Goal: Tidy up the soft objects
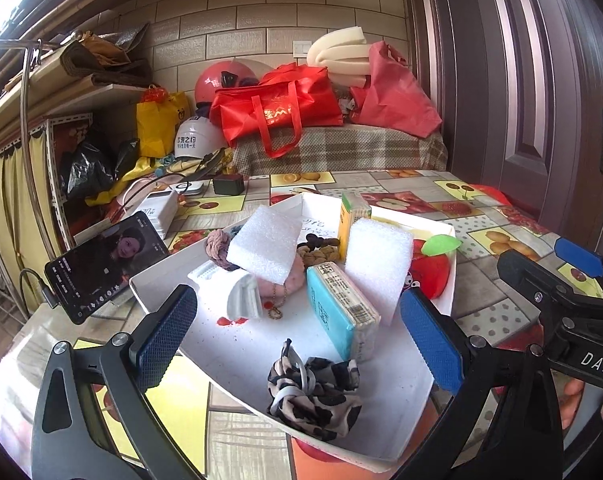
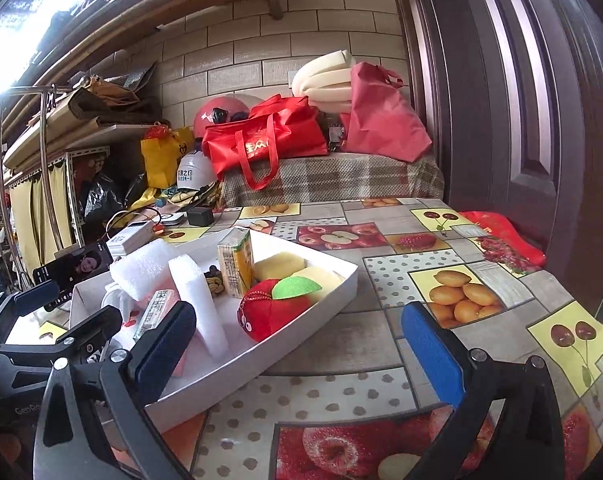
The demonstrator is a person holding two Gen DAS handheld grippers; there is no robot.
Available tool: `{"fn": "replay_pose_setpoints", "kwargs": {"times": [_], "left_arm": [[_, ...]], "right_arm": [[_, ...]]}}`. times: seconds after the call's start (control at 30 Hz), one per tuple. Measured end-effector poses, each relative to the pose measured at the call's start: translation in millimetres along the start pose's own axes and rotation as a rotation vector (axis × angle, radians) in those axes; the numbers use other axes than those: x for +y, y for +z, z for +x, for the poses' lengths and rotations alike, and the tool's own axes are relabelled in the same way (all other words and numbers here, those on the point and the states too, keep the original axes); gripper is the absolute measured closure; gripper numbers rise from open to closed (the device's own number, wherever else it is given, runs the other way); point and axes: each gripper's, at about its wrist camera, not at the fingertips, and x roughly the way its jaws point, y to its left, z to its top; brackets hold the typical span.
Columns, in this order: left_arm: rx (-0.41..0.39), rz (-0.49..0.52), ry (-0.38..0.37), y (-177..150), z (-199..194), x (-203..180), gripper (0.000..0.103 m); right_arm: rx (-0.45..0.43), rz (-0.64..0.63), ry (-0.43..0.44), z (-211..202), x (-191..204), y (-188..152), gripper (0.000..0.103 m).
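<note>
Altogether the white tray [image 1: 437, 364] holds two foam blocks [image 1: 375, 268] — one plush apple [image 2: 275, 308].

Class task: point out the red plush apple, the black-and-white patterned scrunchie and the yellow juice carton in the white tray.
Red plush apple [image 2: 271, 312]: right wrist view, front of its red body.
Patterned scrunchie [image 1: 313, 396]: left wrist view, middle of the bunched fabric.
Yellow juice carton [image 2: 235, 266]: right wrist view, its front face.
</note>
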Motion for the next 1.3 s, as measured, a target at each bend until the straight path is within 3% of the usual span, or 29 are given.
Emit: {"fn": "replay_pose_setpoints", "kwargs": {"times": [0.27, 0.4, 0.53, 0.7, 0.8, 0.83, 0.93, 1.3], "left_arm": [[0.020, 0.000, -0.036, -8, -20, -19, 0.000], [0.020, -0.010, 0.029, -8, -23, -17, 0.000], [0.048, -0.033, 0.071, -11, -27, -16, 0.000], [-0.057, -0.006, 0.127, -13, -58, -26, 0.000], [-0.105, 0.020, 0.266, -13, -74, -36, 0.000], [-0.107, 0.024, 0.261, -12, -77, -37, 0.000], [-0.060, 0.001, 0.155, -5, -80, -35, 0.000], [-0.009, -0.009, 0.166, 4, -80, -34, 0.000]], "right_arm": [[0.032, 0.013, -0.058, -24, -17, -4, 0.000], [0.045, 0.013, -0.055, -38, -20, -8, 0.000], [-0.048, -0.004, -0.064, -65, -17, -10, 0.000], [-0.106, -0.007, -0.061, -78, -18, -11, 0.000], [-0.111, 0.003, -0.065, -79, -20, -11, 0.000], [-0.112, 0.005, -0.066, -79, -21, -11, 0.000], [-0.119, 0.001, -0.067, -80, -19, -12, 0.000], [-0.119, 0.001, -0.068, -81, -18, -12, 0.000]]}}
